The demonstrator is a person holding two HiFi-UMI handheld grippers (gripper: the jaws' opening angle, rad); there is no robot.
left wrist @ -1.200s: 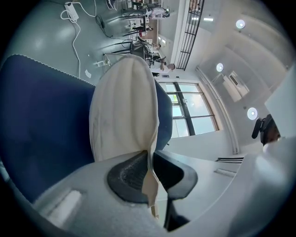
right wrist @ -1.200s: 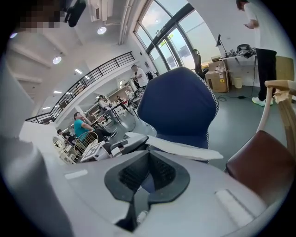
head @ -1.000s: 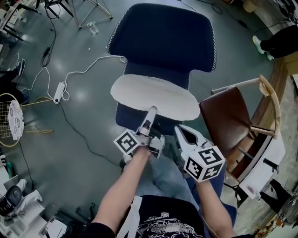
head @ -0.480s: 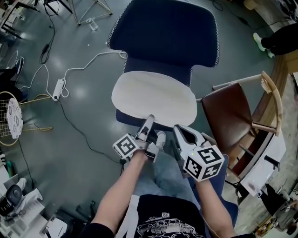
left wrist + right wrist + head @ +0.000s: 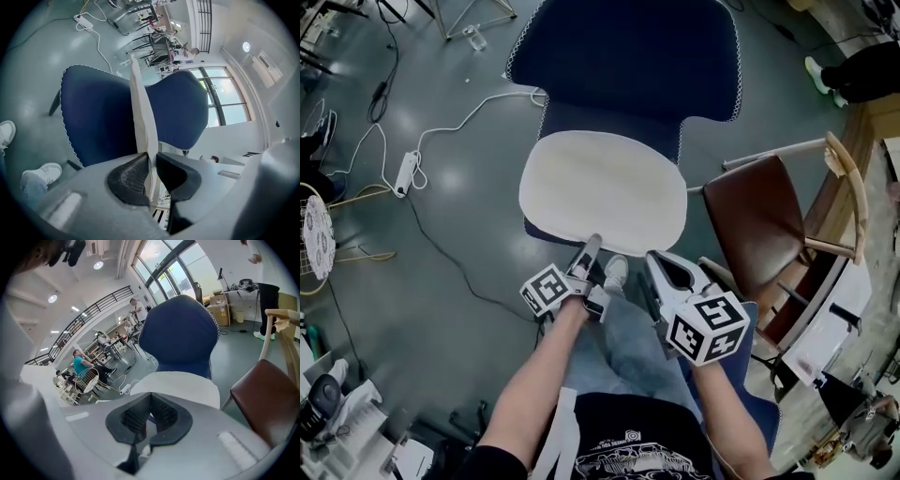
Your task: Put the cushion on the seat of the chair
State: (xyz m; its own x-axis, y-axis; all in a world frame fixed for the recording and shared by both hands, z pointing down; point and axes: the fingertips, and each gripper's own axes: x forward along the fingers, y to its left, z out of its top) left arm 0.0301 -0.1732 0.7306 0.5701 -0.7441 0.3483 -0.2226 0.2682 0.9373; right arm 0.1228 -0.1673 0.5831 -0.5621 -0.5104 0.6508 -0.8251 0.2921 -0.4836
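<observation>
1. Navy blue upholstered chair with white-stitched edging: the backrest is at the far side and the seat faces the person. Most of the seat is covered, with only a dark strip showing at its near-left edge.
2. Brown leather chair with pale wooden frame: stands just right of the navy chair and plays no part here.
3. Cream oval fabric cushion: lies flat on the navy seat, broad face up, with its far edge against the foot of the backrest. The long axis runs left to right across the seat and the short axis near to far. The near edge reaches the seat's front.
4. Left gripper: the jaws are clamped on the cushion's near edge, and its own view shows the thin cream rim pinched between the dark pads.
5. Right gripper: hangs near the seat front to the right, apart from the cushion. The jaws are closed together with nothing between them.
6. Progress, my reading: placement looks essentially done. What is left is to let go of the near edge, let it settle and draw back. I cannot tell whether the pinched edge sits fully down.
</observation>
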